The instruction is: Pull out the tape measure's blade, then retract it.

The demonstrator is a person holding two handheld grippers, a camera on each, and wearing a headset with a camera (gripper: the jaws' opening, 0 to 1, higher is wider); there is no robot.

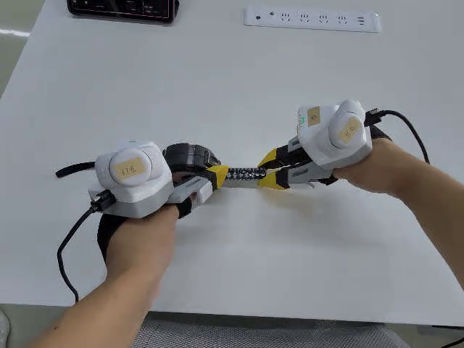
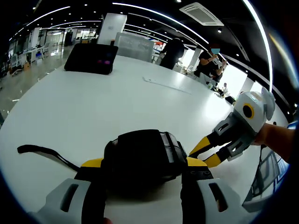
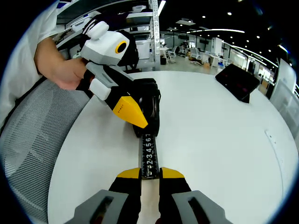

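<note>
Found the tape measure case (image 1: 190,158) low at the white tabletop (image 1: 232,87), couldn't confirm contact. Had it clamped across its sides in the left claw (image 2: 142,164), jaws closed to the case's width with a yellow tip showing on either side. Saw a black strap (image 2: 42,151) trailing off the case along the tabletop.

Had the blade (image 3: 149,156) end pinched in the right claw (image 3: 150,174), jaws nearly together with just the blade's width between them. Couldn't make out the end hook.

Counted only a short run of blade out, a few numerals showing in the right gripper view. Judged pull-out as barely started.

Key geometry:
- Noted the blade running straight from the case mouth to the right claw.
- Put its long axis in line with that claw's own pointing direction, roughly left-right across the tabletop in the head view.
- Put the two claws near each other, tip to tip, with the blade bridging the gap.

Judged the next move as a straight draw of the right claw away from the case along that axis, toward the person's right, with the left claw as anchor. Flagged sideways drift as the risk: a kinked or twisted blade, or a slip out of the pinch and snap-back.

Logged the power strip (image 1: 312,19) and a dark device (image 1: 123,7) well clear at the far edge.
</note>
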